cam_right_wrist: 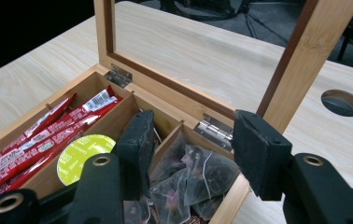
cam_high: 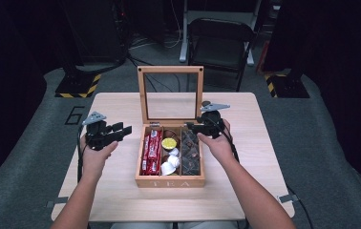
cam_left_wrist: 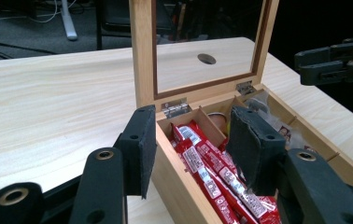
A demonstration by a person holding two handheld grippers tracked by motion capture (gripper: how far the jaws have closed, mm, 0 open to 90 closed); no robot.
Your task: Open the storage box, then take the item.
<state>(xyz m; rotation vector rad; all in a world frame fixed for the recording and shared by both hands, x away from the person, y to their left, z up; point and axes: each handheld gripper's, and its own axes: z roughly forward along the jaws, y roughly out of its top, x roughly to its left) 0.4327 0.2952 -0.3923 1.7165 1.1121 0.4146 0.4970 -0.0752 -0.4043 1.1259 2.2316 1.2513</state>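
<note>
Hand-held gripper [cam_right_wrist: 191,154] pads, matte black, over translucent tea bags [cam_right_wrist: 188,179]

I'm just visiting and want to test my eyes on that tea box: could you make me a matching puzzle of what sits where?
Things:
1. red sachets
2. yellow-lidded capsule
3. tea bags
4. glass lid

Places:
A. middle compartment
B. standing upright at the back
C. left compartment
D. right compartment

Pairs: 1-C, 2-A, 3-D, 4-B

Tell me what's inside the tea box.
The tea box holds red sachets, a yellow-lidded pod, white creamer cups and tea bags; lower layers are covered.
</note>
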